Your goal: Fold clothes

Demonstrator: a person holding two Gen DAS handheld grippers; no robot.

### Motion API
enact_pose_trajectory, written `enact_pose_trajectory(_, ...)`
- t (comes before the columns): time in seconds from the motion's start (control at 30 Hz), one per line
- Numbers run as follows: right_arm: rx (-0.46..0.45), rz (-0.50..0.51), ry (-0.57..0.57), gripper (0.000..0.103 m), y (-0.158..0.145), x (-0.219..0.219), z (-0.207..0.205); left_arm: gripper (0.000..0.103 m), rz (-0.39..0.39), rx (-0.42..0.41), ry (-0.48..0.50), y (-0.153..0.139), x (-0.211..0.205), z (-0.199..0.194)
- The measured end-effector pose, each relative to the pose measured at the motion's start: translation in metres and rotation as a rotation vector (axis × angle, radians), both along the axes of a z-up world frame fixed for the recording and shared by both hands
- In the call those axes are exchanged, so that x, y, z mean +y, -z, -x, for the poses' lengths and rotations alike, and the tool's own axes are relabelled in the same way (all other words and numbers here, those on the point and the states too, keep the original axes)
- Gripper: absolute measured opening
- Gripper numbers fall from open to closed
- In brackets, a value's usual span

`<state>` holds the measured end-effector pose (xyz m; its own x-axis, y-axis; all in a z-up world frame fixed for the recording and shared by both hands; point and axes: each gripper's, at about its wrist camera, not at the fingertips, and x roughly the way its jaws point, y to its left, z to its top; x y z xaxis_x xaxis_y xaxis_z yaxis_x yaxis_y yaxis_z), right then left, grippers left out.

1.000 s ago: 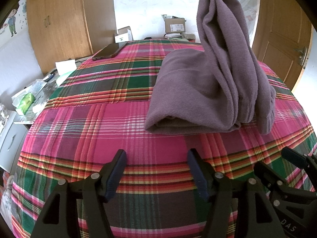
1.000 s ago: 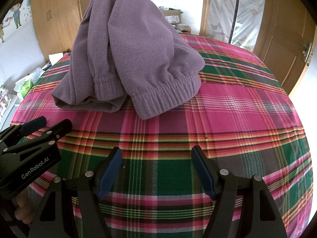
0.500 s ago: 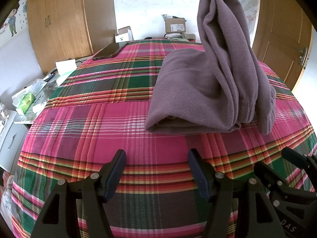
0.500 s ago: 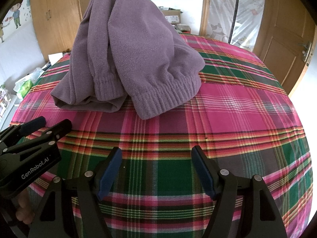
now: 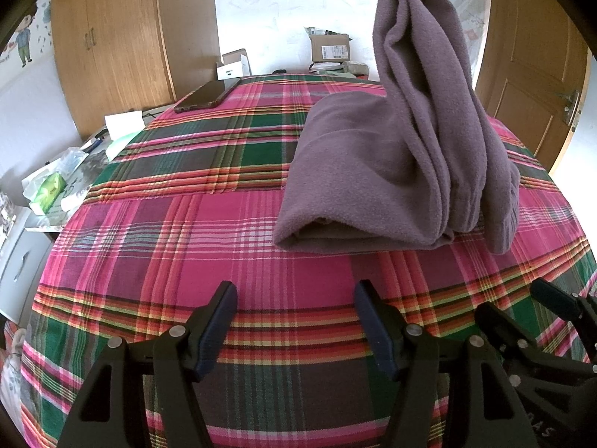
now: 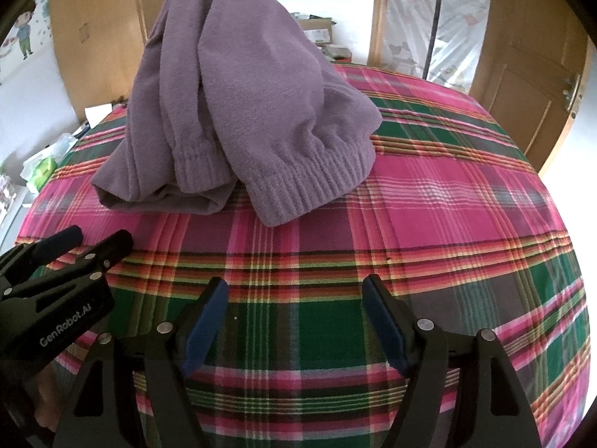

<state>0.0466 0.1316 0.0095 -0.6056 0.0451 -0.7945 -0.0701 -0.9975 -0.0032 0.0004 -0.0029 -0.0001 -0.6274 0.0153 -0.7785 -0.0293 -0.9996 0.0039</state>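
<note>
On the left, a phone (image 5: pixel 207 96) lies at the far edge of the plaid bed (image 5: pixel 186 231). The left gripper (image 5: pixel 294 321) hangs low over the cloth, its jaws wide and holding nothing. The purple pants (image 5: pixel 373 171) lie near, partly folded, with one part sticking up out of view, so what holds it I cannot tell. The right gripper (image 6: pixel 294 315) is wide and empty too. Best to grab the ribbed cuffs (image 6: pixel 306 186), one each, lay them flat, then smooth.
</note>
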Motion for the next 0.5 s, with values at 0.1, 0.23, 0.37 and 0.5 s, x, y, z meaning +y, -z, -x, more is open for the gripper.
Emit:
enact_pose_trajectory(0.1, 0.001, 0.000, 0.004, 0.078, 0.001, 0.000, 0.001, 0.066, -0.009, 0.001, 0.001, 0.000, -0.001, 0.000)
enact_pose_trajectory(0.23, 0.003, 0.002, 0.006, 0.078, 0.000, 0.000, 0.001, 0.066, -0.025, 0.003, 0.003, -0.001, -0.005, -0.001)
enact_pose_trajectory(0.37, 0.066, 0.141, -0.034, 0.075, -0.006, 0.006, -0.005, 0.065, -0.078, 0.005, 0.008, -0.003, -0.013, -0.002)
enact_pose_trajectory(0.5, 0.135, 0.231, -0.066, 0.061, -0.014, 0.007, -0.007, 0.061, -0.169, -0.004, -0.014, -0.008, -0.030, -0.002)
